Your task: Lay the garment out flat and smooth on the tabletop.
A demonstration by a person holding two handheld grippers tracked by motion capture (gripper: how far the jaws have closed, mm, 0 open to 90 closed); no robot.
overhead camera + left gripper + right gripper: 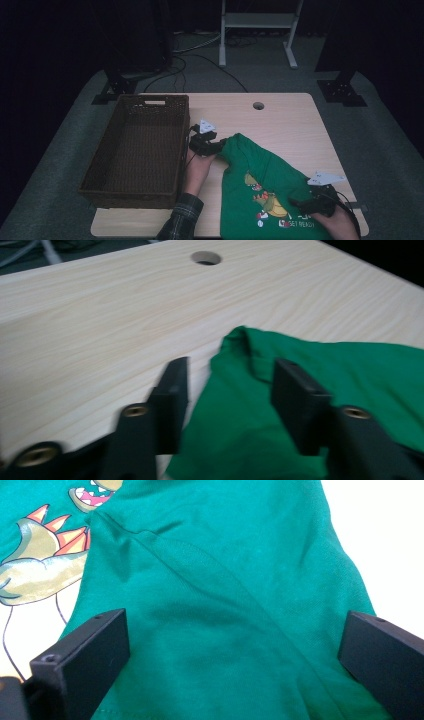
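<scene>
Left claw (227, 395): jaws stand partly apart, with a fold of the green cotton T-shirt with a cartoon print (260, 175) lying between them. The pads do not press on the cloth in the left gripper view; nothing is held. From the high view, this claw sits at the shirt's upper left corner, just beside the right wall of the dark brown woven wicker basket (137, 145).

Right claw (235, 655): jaws wide apart, green cloth spread flat between them and clear of both pads. No grip here either. In the high view I see this claw (300, 202) at the shirt's lower right part, near the table's front edge.

Shirt: lies flat on the light wooden table with a round cable hole (280, 120), print side up, right of the basket and not touching it as far as I can tell. Its upper left corner is bunched into a small raised ridge in the left gripper view. The print, a spiked cartoon creature (45, 560), shows at the upper left of the right gripper view.

Basket: rectangular, standing on the table's left part.
</scene>
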